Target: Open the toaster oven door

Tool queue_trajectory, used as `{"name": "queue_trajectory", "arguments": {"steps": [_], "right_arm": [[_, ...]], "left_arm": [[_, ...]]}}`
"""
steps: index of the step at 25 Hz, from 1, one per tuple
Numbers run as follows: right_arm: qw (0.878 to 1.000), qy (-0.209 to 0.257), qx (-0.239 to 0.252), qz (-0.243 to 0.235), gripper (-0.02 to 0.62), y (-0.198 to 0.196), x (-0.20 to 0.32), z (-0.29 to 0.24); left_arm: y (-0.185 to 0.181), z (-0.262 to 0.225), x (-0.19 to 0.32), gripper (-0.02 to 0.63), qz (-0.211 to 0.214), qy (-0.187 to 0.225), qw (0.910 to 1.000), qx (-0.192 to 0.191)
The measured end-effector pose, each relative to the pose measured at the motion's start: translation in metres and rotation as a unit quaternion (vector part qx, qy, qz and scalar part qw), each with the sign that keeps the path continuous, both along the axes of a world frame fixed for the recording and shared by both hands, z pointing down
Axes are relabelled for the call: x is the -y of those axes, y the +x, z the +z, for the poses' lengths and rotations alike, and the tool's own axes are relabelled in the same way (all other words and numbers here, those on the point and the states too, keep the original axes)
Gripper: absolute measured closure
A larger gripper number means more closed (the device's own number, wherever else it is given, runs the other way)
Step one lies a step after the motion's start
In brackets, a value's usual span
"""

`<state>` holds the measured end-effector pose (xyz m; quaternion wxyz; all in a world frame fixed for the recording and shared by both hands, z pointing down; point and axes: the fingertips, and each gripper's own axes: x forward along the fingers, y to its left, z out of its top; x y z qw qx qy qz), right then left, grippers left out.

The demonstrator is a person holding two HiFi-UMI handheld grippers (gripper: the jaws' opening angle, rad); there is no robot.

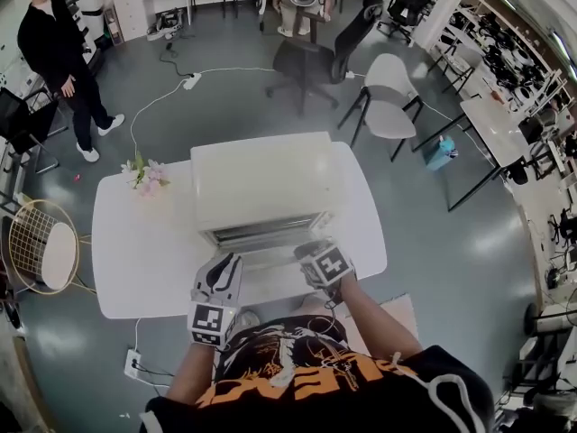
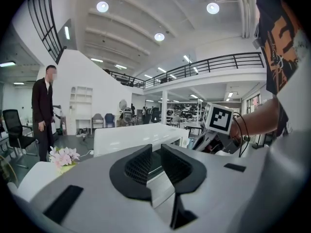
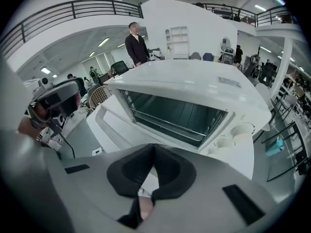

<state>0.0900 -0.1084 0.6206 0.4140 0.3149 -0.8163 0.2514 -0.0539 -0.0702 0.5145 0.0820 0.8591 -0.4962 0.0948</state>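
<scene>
The white toaster oven (image 1: 266,183) stands on the white table (image 1: 135,242). Its door (image 3: 104,125) hangs open and lies folded down toward me, so the dark cavity with its wire rack (image 3: 177,115) shows. My right gripper (image 3: 153,147) is shut, pads touching with nothing between them; in the head view it hovers over the door's right end (image 1: 306,251). My left gripper (image 2: 154,152) sits at the door's left front (image 1: 225,264), its jaws a narrow gap apart and empty. The left gripper view also catches the oven (image 2: 138,137) and the right gripper (image 2: 218,125).
A pink flower bunch (image 1: 144,174) lies on the table's left rear corner. A person in black (image 1: 59,61) stands at the far left. A black office chair (image 1: 311,57) and white chairs (image 1: 388,97) stand behind the table, and a wire stool (image 1: 41,242) is at its left.
</scene>
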Motion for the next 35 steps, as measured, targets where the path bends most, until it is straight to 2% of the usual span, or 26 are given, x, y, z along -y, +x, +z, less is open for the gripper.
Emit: {"name": "queue_trajectory", "arguments": {"steps": [2,4,6,7,9,11,14,16,18,21,24,28,31,33,34,35], "right_arm": [[1.0,0.006,0.001,0.011,0.583,0.008,-0.003,-0.003],[1.0,0.01,-0.001,0.018,0.583,0.012,0.001,-0.005],[1.0,0.007,0.002,0.019,0.583,0.009,0.006,-0.004],[1.0,0.005,0.005,0.018,0.583,0.007,0.008,-0.002],[1.0,-0.001,0.013,0.018,0.583,0.002,0.011,0.003],[1.0,-0.004,0.016,0.019,0.583,0.001,0.012,0.006],[1.0,-0.005,0.018,0.02,0.583,0.001,0.013,0.008],[0.999,-0.008,0.02,0.023,0.583,0.0,0.013,0.009],[1.0,-0.009,0.018,0.021,0.583,-0.002,0.013,0.009],[1.0,-0.018,0.008,-0.016,0.583,-0.005,0.003,-0.002],[0.999,-0.008,0.005,-0.048,0.583,-0.003,0.011,-0.022],[0.993,-0.018,-0.06,-0.103,0.583,0.009,0.035,-0.003],[0.985,-0.058,-0.078,-0.145,0.582,0.015,0.026,0.016],[0.981,-0.084,-0.075,-0.156,0.582,0.016,0.018,0.024],[0.98,-0.095,-0.076,-0.159,0.583,0.016,0.014,0.028],[0.978,-0.105,-0.077,-0.164,0.583,0.015,0.01,0.032]], "left_arm": [[0.005,0.008,0.0,0.532,0.013,-0.007,0.9994,0.032],[0.006,0.022,0.002,0.532,0.041,-0.017,0.9951,0.089],[0.0,0.043,0.004,0.526,0.084,-0.031,0.9815,0.169],[-0.005,0.055,0.004,0.513,0.109,-0.038,0.9698,0.215],[-0.014,0.074,0.008,0.494,0.156,-0.048,0.9389,0.303],[-0.02,0.085,0.016,0.488,0.193,-0.056,0.9093,0.364],[-0.015,0.098,0.022,0.488,0.258,-0.087,0.8763,0.397],[-0.01,0.105,0.019,0.526,0.296,-0.113,0.8567,0.407],[-0.008,0.109,0.019,0.547,0.309,-0.131,0.8467,0.413],[-0.006,0.111,0.016,0.558,0.311,-0.137,0.8397,0.424],[-0.003,0.112,0.013,0.56,0.31,-0.134,0.8367,0.431],[0.001,0.117,-0.001,0.558,0.317,-0.146,0.8363,0.423],[0.009,0.121,-0.013,0.554,0.319,-0.148,0.8447,0.404],[0.011,0.124,-0.019,0.549,0.319,-0.143,0.8552,0.383],[0.012,0.121,-0.022,0.546,0.314,-0.137,0.867,0.361],[0.013,0.114,-0.023,0.537,0.305,-0.127,0.8852,0.328]]}}
